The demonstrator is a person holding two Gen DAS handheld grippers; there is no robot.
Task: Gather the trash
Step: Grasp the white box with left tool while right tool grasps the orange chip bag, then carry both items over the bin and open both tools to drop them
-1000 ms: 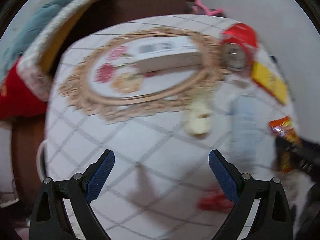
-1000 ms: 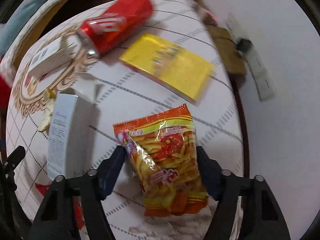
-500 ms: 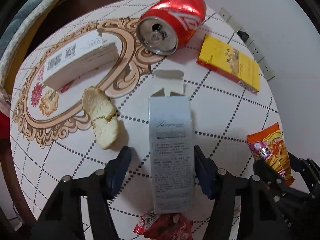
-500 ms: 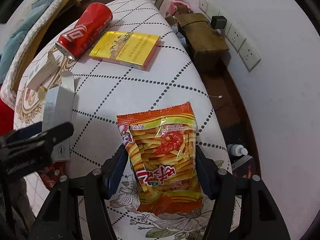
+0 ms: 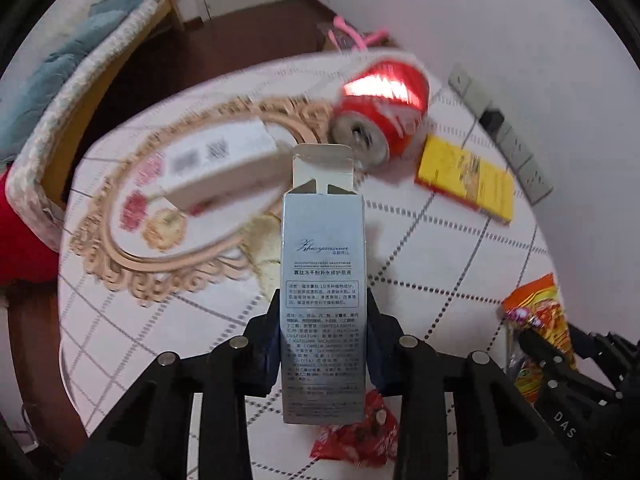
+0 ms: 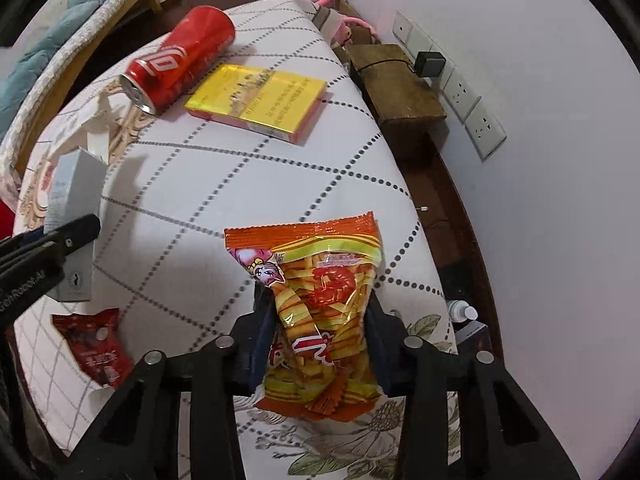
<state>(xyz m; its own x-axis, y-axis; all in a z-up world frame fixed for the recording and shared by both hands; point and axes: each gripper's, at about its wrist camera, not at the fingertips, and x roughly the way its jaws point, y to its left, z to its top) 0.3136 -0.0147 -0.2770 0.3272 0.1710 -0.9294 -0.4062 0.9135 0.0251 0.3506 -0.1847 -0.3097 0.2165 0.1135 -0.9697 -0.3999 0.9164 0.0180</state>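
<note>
— So where did each claw stand at that moment?

— The left claw (image 5: 323, 344) was clamped on the silver carton (image 5: 323, 280), pads pressing its two long sides near the lower half. The carton's long axis ran straight out along the fingers, its open flap end pointing away toward the red can (image 5: 380, 120). The right claw (image 6: 318, 340) was pinched on the orange snack bag (image 6: 320, 312), gripping it across its width, the sealed top edge also pointing away toward the can.

— Both loaded, then. What was left on the counter (image 6: 260, 184)?

— Taking the can as the landmark: it lay on its side at the far end, mouth turned toward the claws. The yellow box (image 6: 260, 100) lay flat just beside it, on the wall side. The white box (image 5: 220, 168) lay on the can's other side, on the ornate oval print, blurred in the left view. A crumpled red wrapper (image 6: 94, 344) lay at the near edge, well apart from the can.

— Which hand was nearer the remaining pieces?

— By my judgement the left was closer to the wrapper, white box and can; the right to the yellow box. Neither could take anything until it dropped its load, and no bin showed in either view.
</note>
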